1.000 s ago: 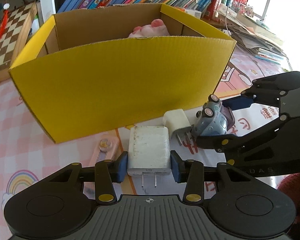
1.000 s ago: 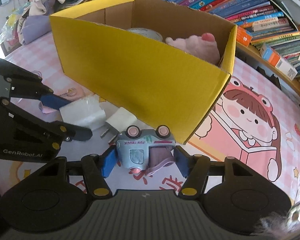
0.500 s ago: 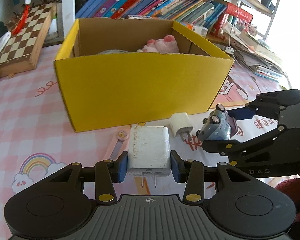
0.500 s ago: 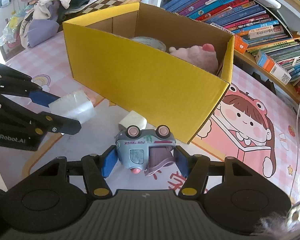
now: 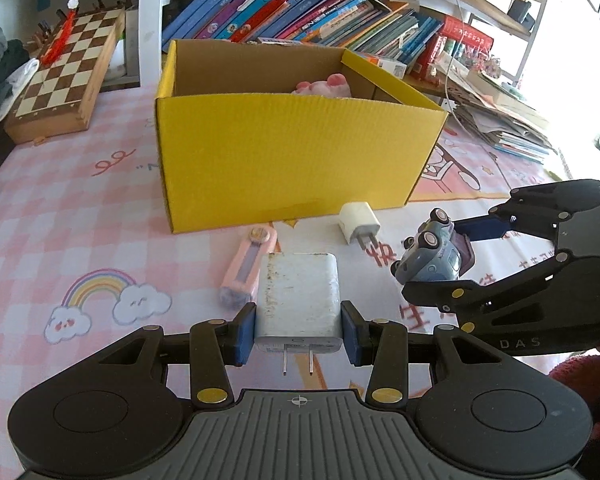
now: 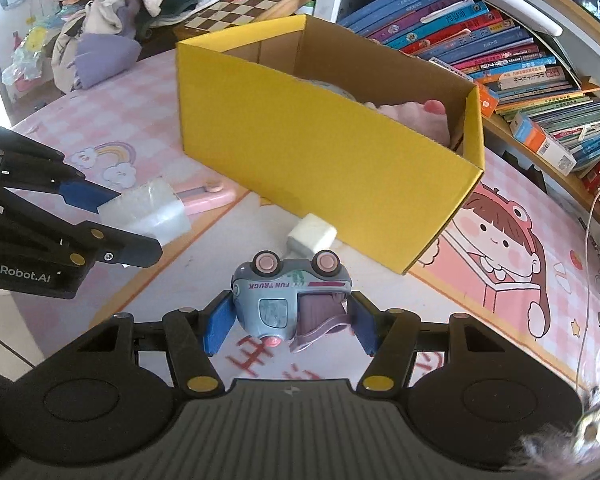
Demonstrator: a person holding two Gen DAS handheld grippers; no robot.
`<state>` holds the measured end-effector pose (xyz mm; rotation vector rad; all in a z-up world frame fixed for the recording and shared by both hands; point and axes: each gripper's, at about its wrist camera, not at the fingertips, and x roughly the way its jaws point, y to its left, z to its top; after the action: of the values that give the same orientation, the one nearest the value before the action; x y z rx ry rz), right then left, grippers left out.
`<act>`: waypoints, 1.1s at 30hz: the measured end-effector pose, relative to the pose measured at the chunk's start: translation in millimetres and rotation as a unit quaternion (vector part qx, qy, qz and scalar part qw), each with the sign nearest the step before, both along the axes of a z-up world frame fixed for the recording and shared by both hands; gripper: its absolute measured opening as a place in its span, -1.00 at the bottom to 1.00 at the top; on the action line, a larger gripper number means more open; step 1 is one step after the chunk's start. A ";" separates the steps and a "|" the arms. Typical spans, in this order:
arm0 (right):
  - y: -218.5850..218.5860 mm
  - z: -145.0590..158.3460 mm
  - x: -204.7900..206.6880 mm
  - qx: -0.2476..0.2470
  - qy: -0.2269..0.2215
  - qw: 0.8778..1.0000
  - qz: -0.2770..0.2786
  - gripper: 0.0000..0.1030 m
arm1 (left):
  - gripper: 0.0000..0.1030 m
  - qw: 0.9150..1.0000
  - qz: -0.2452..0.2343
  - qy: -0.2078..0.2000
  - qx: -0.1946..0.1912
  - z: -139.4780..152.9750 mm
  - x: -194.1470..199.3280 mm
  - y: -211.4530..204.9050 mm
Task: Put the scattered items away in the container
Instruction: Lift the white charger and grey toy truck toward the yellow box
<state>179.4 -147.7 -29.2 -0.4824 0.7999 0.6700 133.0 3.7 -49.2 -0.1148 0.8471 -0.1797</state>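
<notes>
Facing yellow box [image 5: 292,160], grippers [image 5: 298,334] [image 6: 292,326] clamping charger [image 5: 298,296], truck [image 6: 290,300].

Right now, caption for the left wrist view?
Left gripper holds a white charger facing the yellow box; right gripper grips a toy truck.

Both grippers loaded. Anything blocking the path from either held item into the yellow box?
Only the yellow cardboard box's near wall: the white charger in the left gripper and grey toy truck in the right gripper sit below its rim. Opening looks uncovered.
</notes>
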 end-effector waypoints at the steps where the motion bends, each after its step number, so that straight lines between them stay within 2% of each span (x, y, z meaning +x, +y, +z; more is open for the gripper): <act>1: 1.4 0.2 -3.8 -0.001 0.000 1.000 0.000 0.15 | -0.19 1.000 0.000 0.000 -0.001 0.2 -3.4 1.3; 10: 10.2 1.5 -34.5 -0.001 -0.001 1.000 -0.006 0.15 | -0.19 1.000 -0.001 -0.007 -0.002 5.3 -29.9 12.3; 17: 9.9 7.6 -45.2 0.011 0.000 1.000 -0.013 0.15 | -0.19 1.000 0.001 -0.021 -0.008 19.8 -38.0 21.7; 33: 1.1 49.6 -35.0 0.045 -0.011 0.999 -0.024 0.15 | -0.19 0.997 -0.035 -0.068 -0.027 60.3 -23.0 16.7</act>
<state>144.4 -146.5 20.5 -0.3882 0.7551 0.6525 110.0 20.4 11.2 -0.1231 0.7102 -0.2735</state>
